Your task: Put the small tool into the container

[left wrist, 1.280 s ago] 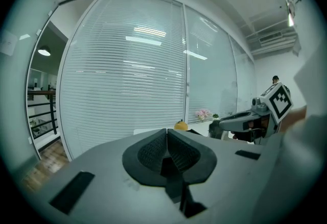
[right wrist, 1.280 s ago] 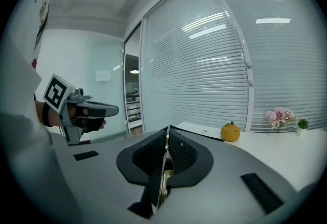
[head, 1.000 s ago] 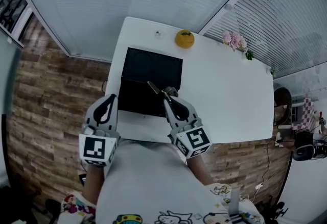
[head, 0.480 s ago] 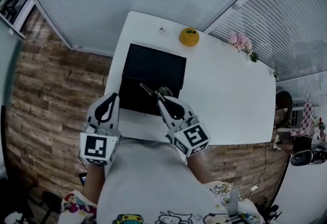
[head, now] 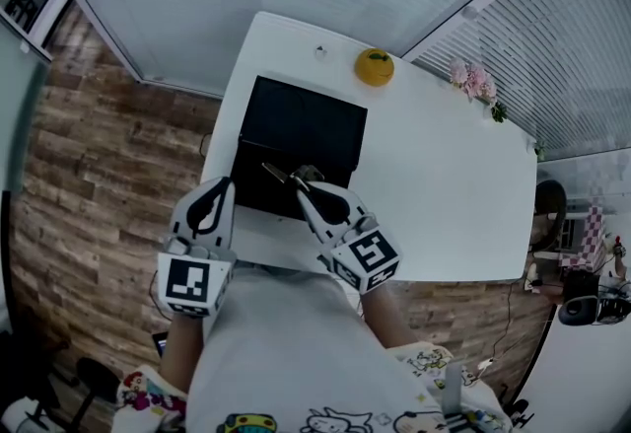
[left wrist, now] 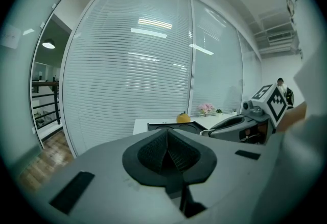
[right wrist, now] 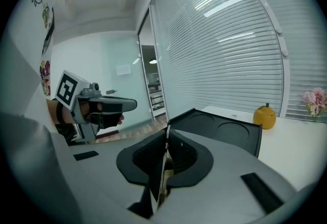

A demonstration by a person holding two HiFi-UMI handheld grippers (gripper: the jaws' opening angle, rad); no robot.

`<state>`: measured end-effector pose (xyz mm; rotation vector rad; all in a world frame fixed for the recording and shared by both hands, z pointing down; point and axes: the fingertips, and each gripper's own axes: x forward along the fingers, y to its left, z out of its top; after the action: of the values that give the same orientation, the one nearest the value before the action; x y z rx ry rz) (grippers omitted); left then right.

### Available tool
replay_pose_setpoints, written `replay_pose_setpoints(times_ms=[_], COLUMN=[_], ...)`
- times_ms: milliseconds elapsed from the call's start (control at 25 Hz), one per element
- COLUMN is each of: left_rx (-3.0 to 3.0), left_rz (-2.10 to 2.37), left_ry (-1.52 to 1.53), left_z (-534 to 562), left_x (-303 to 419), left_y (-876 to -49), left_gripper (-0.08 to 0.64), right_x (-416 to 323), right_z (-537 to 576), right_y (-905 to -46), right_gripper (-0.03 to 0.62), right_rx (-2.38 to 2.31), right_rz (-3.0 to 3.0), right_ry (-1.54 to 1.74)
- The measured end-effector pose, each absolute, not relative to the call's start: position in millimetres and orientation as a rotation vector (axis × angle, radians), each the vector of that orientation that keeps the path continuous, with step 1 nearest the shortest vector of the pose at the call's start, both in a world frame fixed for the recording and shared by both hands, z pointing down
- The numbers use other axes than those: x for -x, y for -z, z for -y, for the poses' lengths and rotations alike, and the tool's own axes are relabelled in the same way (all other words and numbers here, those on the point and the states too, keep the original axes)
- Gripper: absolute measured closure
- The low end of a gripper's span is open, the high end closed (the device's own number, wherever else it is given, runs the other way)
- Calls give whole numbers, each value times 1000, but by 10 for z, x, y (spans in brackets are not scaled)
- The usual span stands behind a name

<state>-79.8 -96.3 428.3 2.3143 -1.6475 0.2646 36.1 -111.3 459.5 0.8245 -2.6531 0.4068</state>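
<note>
- The right tool (head: 306, 177) is clamped on the slim metal piece (head: 277, 171); looking along its jaws, the pads pinch the piece edge-on, and a good length pokes out ahead of the tips
- That piece hangs over the near half of the black container (head: 308, 118), whose lid is propped open behind it; I cannot tell whether the free end touches the floor of the container
- The left tool (left wrist: 166, 152) has its jaws together with nothing between them; it is held off the container's near-left corner, apart from it
- From where I stand the piece looks thin, rigid and light; I would not expect it to sag in the grip, and its weight should be no trouble
- Bare metal that narrow is likely slick; with so little width between the pads, it could pivot or slip if the free end knocks the container wall
- The flat faces are the place to hold it, as now; a grip nearer its middle would be steadier, though this one lets the free end go in first
- The container looks like light moulded plastic on the white surface (head: 444, 184); a nudge might slide it, so the piece is best let go low, so it does not bounce out
</note>
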Motion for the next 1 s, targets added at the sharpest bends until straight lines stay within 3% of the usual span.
replay_pose_setpoints(times_ms=[1000], left_rx=[-2268], left_rz=[1609], left_ry=[-318], left_z=[969], left_x=[688], left_y=[-4515], left_gripper=[554], right_x=[-242], right_z=[1109], right_y=[-5077], right_gripper=[575], right_rx=[-490], right_rz=[2575], right_ry=[-591])
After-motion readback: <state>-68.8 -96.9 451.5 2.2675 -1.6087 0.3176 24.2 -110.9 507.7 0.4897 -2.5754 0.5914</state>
